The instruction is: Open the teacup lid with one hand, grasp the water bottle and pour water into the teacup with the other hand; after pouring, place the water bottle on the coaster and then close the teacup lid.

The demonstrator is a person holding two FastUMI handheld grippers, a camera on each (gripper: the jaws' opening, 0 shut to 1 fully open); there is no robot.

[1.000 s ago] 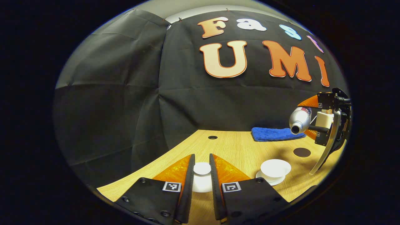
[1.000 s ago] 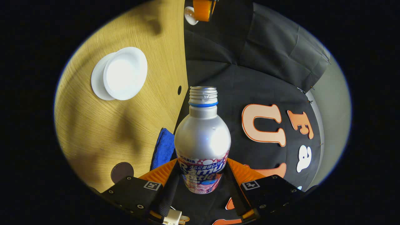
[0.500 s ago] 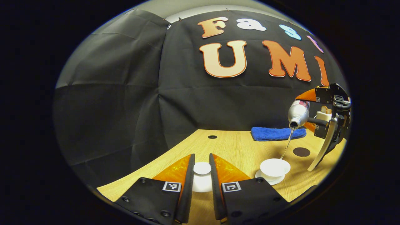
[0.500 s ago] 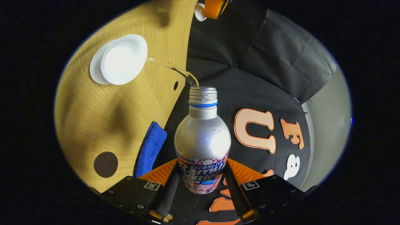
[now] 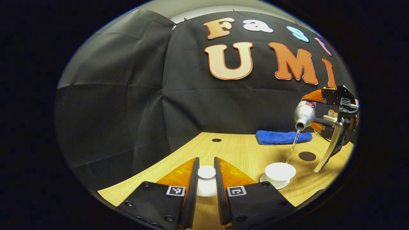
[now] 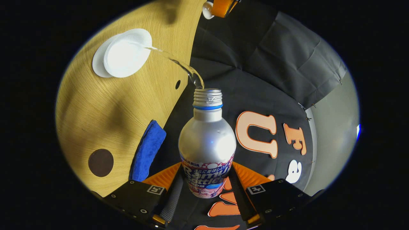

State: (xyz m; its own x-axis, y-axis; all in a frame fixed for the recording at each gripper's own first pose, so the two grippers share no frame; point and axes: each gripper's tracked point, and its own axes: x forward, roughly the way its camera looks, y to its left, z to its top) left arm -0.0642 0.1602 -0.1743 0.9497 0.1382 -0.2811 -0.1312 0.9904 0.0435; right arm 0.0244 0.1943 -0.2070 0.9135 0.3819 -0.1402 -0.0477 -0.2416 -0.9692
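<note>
Stream point(image 6: 172, 60) is thickening versus a second ago, right gripper point(image 6: 206, 191) clamping tipped bottle point(image 6: 207, 140) over cup point(image 6: 126, 54) upper left, left gripper point(image 5: 206, 188) pinching lid point(image 5: 206, 172) bottom centre; next: righting bottle, setting on coaster point(image 6: 100, 163).

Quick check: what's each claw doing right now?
Left claw: shut on the white ceramic teacup lid.
Right claw: shut on the silver metal water bottle, pouring.

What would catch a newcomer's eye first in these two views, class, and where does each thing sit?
First, the thin stream of water arcing from the tilted silver water bottle, held in the right gripper, into the open white teacup on the wooden table. Next, the white teacup lid pinched in the left gripper, held off to the cup's side.
</note>
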